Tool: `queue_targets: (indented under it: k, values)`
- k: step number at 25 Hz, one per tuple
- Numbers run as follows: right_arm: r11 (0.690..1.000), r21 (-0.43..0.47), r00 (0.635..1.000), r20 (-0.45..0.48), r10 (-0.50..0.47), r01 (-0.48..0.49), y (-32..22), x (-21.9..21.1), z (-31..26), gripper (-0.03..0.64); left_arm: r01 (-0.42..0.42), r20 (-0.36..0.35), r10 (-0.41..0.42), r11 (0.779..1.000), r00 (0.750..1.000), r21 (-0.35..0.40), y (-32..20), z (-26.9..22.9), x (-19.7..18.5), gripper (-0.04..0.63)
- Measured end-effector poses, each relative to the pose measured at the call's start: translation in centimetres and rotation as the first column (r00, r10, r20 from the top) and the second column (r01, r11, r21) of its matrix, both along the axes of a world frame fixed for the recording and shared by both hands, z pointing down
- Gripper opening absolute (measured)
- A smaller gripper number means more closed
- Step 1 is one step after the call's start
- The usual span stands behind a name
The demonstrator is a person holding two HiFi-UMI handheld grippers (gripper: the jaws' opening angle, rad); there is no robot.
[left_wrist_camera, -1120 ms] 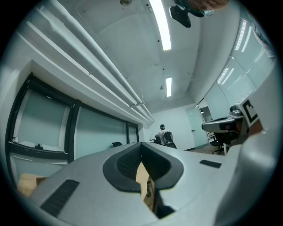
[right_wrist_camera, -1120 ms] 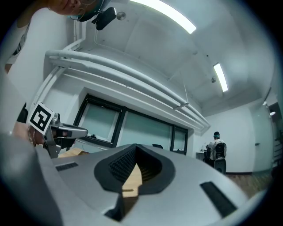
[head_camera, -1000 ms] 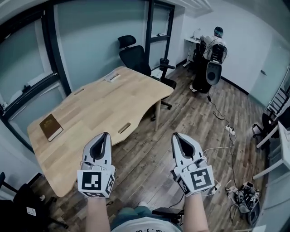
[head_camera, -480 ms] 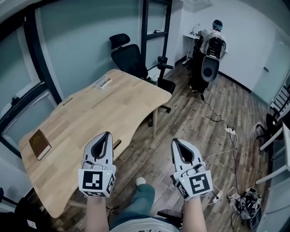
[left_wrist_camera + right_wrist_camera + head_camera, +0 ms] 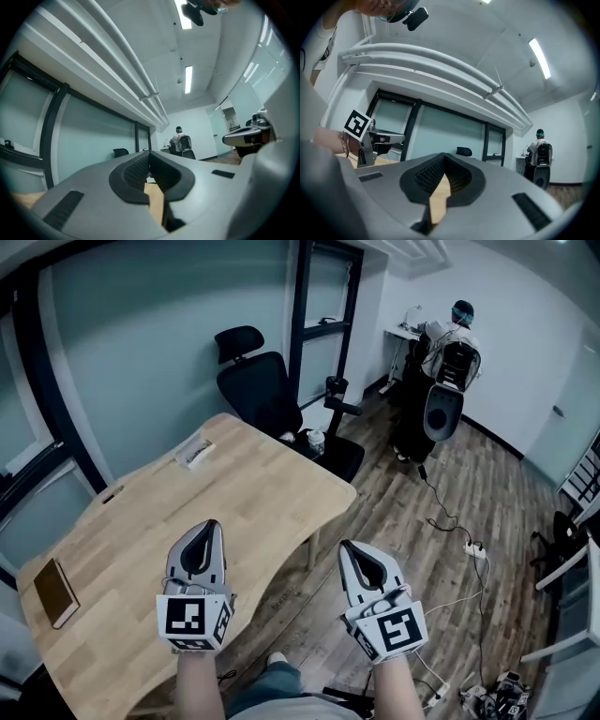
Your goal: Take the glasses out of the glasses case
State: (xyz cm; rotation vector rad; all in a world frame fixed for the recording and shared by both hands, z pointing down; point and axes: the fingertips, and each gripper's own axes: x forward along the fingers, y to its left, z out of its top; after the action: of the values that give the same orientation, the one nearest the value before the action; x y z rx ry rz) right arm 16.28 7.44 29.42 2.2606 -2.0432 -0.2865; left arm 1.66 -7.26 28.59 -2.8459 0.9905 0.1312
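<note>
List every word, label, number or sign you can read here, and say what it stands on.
No words or numbers can be read anywhere.
Left gripper and right gripper cubes: black-and-white square markers, patterns only, no letters.
Brown flat object on the table: no print legible.
White object at the table's far edge: markings too small to read.

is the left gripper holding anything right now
No, in the left gripper view the left gripper has its jaws closed together with nothing between them, and only a sliver of the wooden table shows through below.
</note>
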Motion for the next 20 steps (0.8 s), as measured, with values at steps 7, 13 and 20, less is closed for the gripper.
queue_targets:
  k: [7,13,20]
  values:
    - [0.997,-0.021,0.997,0.048,-0.067,0.068,-8.3,4.6,1.9,0.011,0.086,0.029,-0.086,0.996,0.996,0.02,-7.5,-0.3,3.3,0.015]
    - [0.988,-0.025,0.984,0.088,-0.152,0.155,-16.6,9.1,2.9,0.011,0.194,0.064,-0.195,0.981,0.979,0.014,-13.7,1.0,4.9,0.015]
    - [0.953,-0.035,0.951,0.085,-0.297,0.301,-30.2,13.6,3.8,0.011,0.336,0.083,-0.333,0.941,0.939,-0.027,-24.4,3.5,7.3,0.015]
